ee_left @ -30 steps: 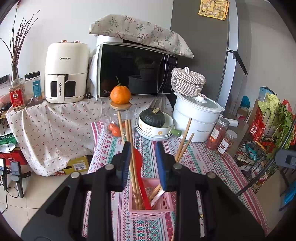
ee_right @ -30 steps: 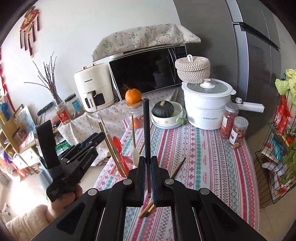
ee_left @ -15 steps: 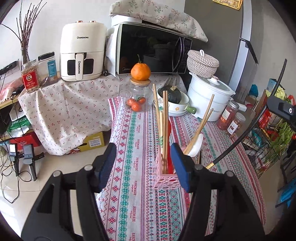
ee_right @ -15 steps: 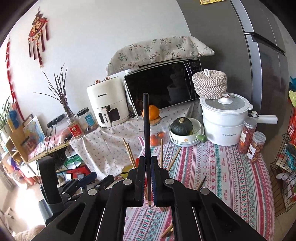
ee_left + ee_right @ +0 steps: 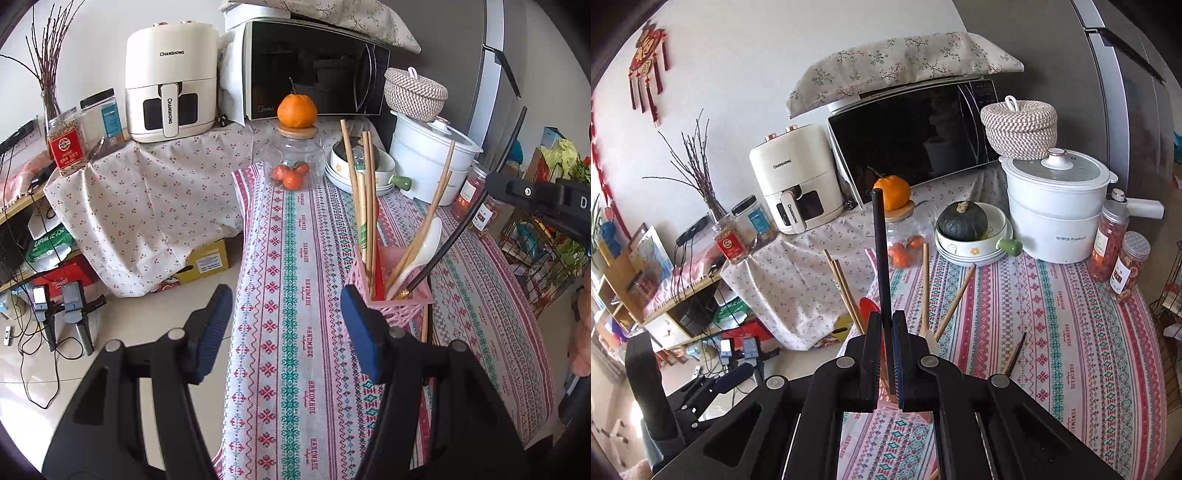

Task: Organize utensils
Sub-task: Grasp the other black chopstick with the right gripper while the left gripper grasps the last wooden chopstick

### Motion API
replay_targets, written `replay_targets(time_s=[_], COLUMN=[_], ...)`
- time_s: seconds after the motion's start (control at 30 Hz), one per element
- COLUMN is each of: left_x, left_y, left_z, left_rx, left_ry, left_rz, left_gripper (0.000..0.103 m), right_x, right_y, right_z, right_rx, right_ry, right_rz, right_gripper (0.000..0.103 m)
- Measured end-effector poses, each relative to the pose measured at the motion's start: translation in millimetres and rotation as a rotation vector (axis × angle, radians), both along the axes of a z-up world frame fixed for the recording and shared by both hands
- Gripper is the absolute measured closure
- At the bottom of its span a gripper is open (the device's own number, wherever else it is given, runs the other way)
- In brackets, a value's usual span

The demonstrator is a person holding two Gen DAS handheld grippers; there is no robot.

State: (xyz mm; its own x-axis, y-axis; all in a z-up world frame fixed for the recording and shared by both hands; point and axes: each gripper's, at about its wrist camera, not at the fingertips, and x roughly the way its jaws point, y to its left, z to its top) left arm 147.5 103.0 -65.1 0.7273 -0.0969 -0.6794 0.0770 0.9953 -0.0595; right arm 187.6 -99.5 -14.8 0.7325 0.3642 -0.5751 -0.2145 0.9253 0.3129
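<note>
A pink mesh utensil holder [image 5: 391, 297] stands on the patterned tablecloth [image 5: 295, 295]. It holds wooden chopsticks [image 5: 360, 192], a white spoon [image 5: 424, 247] and a red utensil. My right gripper [image 5: 885, 356] is shut on a black stick-like utensil [image 5: 880, 258], whose lower end sits in the holder in the left wrist view [image 5: 465, 225]. My left gripper [image 5: 286, 325] is open and empty, just left of and nearer than the holder. A loose chopstick [image 5: 1014, 354] lies on the cloth.
A glass jar [image 5: 291, 166] with an orange on its lid, a bowl with a dark squash [image 5: 964, 221], a white pot [image 5: 1056, 206] and two spice jars [image 5: 1123, 258] stand at the table's far end. A microwave [image 5: 314, 70] and air fryer [image 5: 170, 81] stand behind. A wire rack [image 5: 546, 243] stands right.
My left gripper has opened wider and pulled back from the holder. My right gripper has carried the black utensil over, and its lower end now rests in the holder.
</note>
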Motion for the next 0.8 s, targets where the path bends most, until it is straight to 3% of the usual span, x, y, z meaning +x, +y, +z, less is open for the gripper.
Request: replay_targets(time_s=[0.2,0.3,0.37,0.57,0.8], left_x=[1,1,2,1,2], left_y=[-4,-7,-10,-23,-47], left_z=[-4,-6,-8,-15,-34], left_rx=[-0.009,-0.019,-0.027,-0.042,-0.003], left_ry=[0.028,0.050,0.067,0.114,0.201], left_rz=[-0.013,-0.023,-0.030,-0.055,-0.103], left_gripper=[0.038,0.033,0.029,0.020,0.019], right_x=[8,6,2,-8,-10], right_y=[0,-6,-13,-45,-78], right_z=[-17,-16,-13,-2,-23], right_rx=[0.002,0.018,0.029,0.055,-0.015], right_ry=[0.050,0.053,0.043,0.024,0.099], right_rz=[0.010,0.007,-0.006,-0.062,-0.143], right_gripper=[0.095,0.075,0.054,0.029,0.017])
